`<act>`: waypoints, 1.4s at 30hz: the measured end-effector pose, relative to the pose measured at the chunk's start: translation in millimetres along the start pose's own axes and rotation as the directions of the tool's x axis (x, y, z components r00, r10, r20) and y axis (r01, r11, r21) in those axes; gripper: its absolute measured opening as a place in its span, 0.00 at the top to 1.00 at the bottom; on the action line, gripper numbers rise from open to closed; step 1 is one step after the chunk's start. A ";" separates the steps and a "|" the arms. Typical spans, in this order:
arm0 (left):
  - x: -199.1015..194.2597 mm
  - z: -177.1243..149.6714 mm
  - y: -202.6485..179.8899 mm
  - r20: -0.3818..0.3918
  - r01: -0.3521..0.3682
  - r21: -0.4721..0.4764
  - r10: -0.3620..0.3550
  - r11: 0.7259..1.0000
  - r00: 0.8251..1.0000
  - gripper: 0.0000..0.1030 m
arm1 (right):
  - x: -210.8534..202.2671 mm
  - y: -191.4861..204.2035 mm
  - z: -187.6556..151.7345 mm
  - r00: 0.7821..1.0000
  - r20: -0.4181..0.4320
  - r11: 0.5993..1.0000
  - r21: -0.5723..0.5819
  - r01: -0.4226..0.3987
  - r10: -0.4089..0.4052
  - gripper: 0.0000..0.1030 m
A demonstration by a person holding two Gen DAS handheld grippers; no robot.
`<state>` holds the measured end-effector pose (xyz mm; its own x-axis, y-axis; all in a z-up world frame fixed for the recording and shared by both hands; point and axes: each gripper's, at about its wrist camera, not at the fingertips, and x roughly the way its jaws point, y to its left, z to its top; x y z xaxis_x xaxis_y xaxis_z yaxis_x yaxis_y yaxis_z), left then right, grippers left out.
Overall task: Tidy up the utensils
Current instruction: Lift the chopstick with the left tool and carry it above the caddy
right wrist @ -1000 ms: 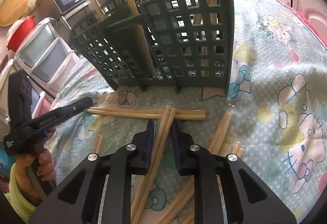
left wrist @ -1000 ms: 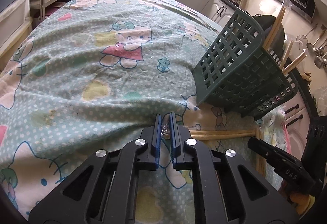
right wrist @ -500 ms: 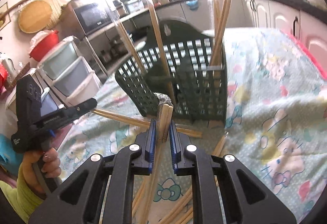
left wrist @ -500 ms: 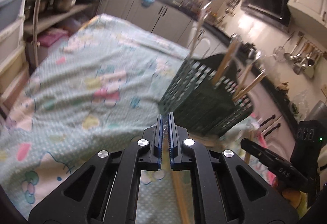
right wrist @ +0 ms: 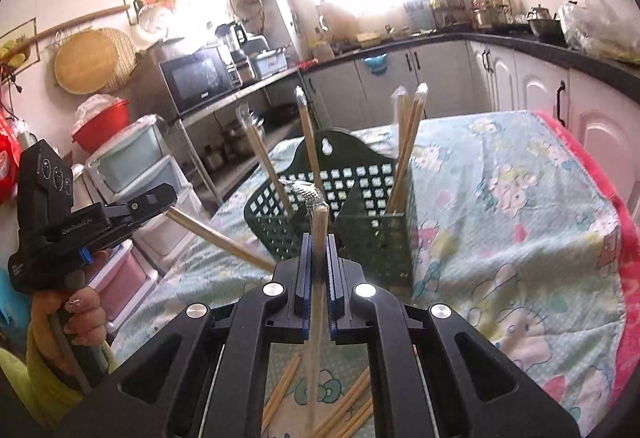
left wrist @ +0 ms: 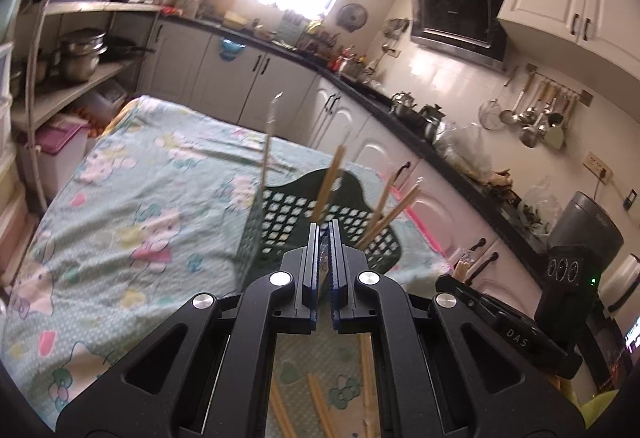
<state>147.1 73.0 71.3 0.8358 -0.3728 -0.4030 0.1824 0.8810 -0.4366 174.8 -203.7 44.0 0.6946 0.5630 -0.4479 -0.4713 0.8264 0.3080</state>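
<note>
Green basket (right wrist: pixel 372 238) beyond wrapped chopsticks (right wrist: pixel 320 238)

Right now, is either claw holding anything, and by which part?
Both. The right claw is shut on a wrapped chopstick pair near its top end. The left claw pinches another wrapped chopstick pair at one end.

A home kitchen: white panelled cabinet doors (left wrist: pixel 256 78) under a dark worktop (left wrist: pixel 400 106), a black range hood (left wrist: pixel 456 14), metal ladles on a wall rail (left wrist: pixel 536 114), a black microwave oven (right wrist: pixel 196 78), steel pots on an open shelf (left wrist: pixel 80 54).
</note>
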 end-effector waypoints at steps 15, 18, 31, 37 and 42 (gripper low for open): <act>3.8 20.7 -42.4 -0.003 0.084 0.071 -0.084 0.994 0.996 0.98 | -25.2 -12.1 8.1 0.996 0.083 0.999 0.022 0.029 -0.031 0.94; 3.2 24.3 -49.2 0.002 0.096 0.087 -0.096 0.992 0.995 0.98 | -27.9 -12.9 12.8 0.995 0.098 0.999 0.023 0.033 -0.035 0.94; -6.0 51.1 -81.9 0.051 0.154 0.147 -0.163 0.977 0.985 0.98 | -45.5 -7.6 40.7 0.980 0.195 1.000 0.005 0.030 -0.031 0.94; -14.9 69.9 -89.8 0.103 0.144 0.168 -0.163 0.975 0.981 0.98 | -54.7 -1.3 65.8 0.963 0.267 1.000 -0.017 0.027 -0.021 0.94; -24.8 84.0 -90.3 0.151 0.121 0.180 -0.149 0.976 0.977 0.98 | -58.5 0.1 87.5 0.946 0.324 0.999 -0.030 0.030 -0.019 0.94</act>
<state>153.4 27.2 188.3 0.8679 -0.4515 -0.2071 0.3725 0.8674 -0.3300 181.7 -236.8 143.7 0.8420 0.5159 -0.1579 -0.4659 0.8428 0.2693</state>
